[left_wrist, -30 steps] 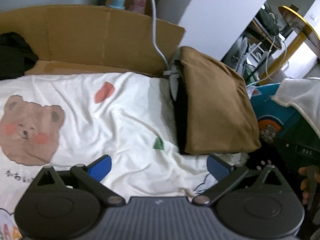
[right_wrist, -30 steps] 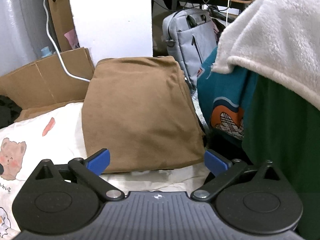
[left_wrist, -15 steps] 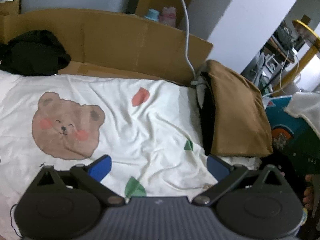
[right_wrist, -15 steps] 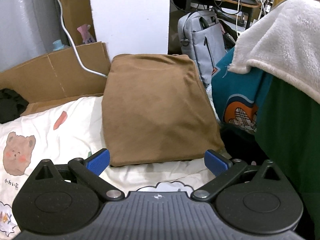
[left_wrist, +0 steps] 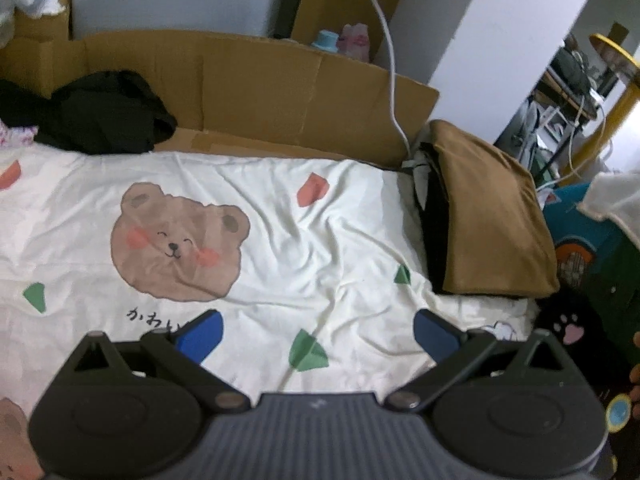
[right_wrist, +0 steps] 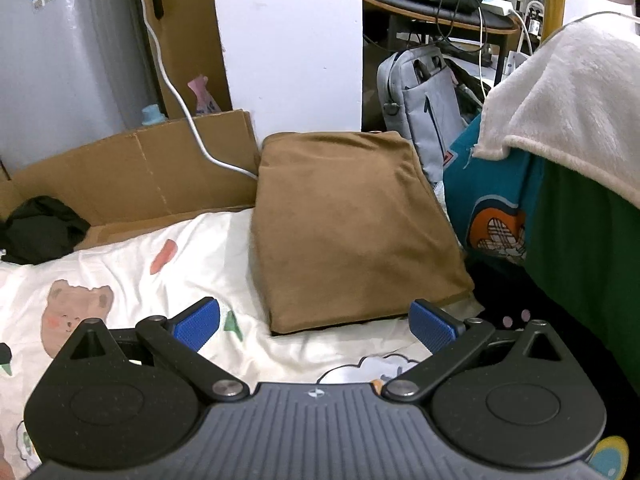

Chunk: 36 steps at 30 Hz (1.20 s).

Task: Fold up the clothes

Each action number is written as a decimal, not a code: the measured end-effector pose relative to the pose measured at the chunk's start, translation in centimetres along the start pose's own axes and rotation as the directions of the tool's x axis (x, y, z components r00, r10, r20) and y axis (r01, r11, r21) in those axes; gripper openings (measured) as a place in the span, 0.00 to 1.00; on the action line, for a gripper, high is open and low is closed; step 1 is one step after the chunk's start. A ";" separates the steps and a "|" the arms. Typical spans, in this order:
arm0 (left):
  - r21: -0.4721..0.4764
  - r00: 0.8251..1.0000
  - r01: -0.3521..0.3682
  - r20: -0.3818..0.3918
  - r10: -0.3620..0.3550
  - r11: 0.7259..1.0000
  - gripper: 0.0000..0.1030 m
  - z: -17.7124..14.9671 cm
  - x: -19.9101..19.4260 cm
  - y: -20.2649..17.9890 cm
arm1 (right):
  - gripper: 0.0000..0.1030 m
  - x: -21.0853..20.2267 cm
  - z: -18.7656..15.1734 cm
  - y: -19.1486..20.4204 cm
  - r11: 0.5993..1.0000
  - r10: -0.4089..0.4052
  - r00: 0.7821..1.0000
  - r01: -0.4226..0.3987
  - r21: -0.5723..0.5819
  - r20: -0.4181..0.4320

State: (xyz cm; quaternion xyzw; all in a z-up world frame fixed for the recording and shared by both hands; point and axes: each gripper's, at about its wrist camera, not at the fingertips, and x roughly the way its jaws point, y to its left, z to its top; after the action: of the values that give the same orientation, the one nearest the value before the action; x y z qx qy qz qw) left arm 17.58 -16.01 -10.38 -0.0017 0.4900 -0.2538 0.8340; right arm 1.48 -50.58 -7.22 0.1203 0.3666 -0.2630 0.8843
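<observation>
A folded brown garment [left_wrist: 492, 216] [right_wrist: 352, 224] lies on top of a stack at the right end of the white bear-print sheet [left_wrist: 280, 232] [right_wrist: 132, 272], with a black layer under it. A crumpled black garment [left_wrist: 100, 112] [right_wrist: 40, 232] sits at the far left against the cardboard. My left gripper [left_wrist: 318, 334] hovers open over the sheet, left of the stack, holding nothing. My right gripper [right_wrist: 314, 326] is open just in front of the brown garment's near edge, also empty.
A cardboard wall [left_wrist: 260, 84] runs along the back of the bed, with a white cable [left_wrist: 390, 60] hanging over it. To the right stand a grey bag [right_wrist: 424, 112], a teal printed cloth [right_wrist: 492, 208] and a white fleece [right_wrist: 568, 96] draped over green fabric.
Both grippers have pulled back and leftward from the brown stack. The left view now takes in more of the sheet, the bear print and the black garment.
</observation>
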 end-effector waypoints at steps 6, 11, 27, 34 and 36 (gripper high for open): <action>-0.015 0.999 -0.010 0.030 0.011 1.000 0.99 -0.6 -2.0 -1.6 | 1.00 -1.4 -0.4 -1.4 1.000 0.017 1.000 -0.016 0.011 -0.022; -0.041 0.998 -0.013 0.054 0.015 0.999 0.99 -1.8 -4.0 -2.5 | 1.00 -2.9 -0.4 -1.8 0.999 0.049 0.999 -0.049 -0.022 0.000; 0.023 0.979 -0.110 0.174 0.104 0.994 0.99 -3.8 -11.9 -6.2 | 1.00 -8.0 -1.5 -1.1 0.986 0.160 0.985 -0.156 -0.067 0.060; 0.049 0.971 -0.143 0.202 0.131 0.988 0.99 -5.7 -15.5 -6.7 | 1.00 -11.8 -1.8 0.4 0.980 0.173 0.979 -0.160 -0.118 0.110; 0.040 0.967 -0.153 0.213 0.141 0.987 0.99 -6.5 -16.6 -6.8 | 1.00 -13.1 -2.2 0.8 0.980 0.164 0.976 -0.145 -0.135 0.142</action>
State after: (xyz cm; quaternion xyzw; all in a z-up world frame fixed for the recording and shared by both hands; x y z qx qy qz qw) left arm 2.87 -13.24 1.52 0.0311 0.3908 -0.2034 0.8972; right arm -7.09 -44.05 0.60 0.0728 0.3032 -0.1785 0.9332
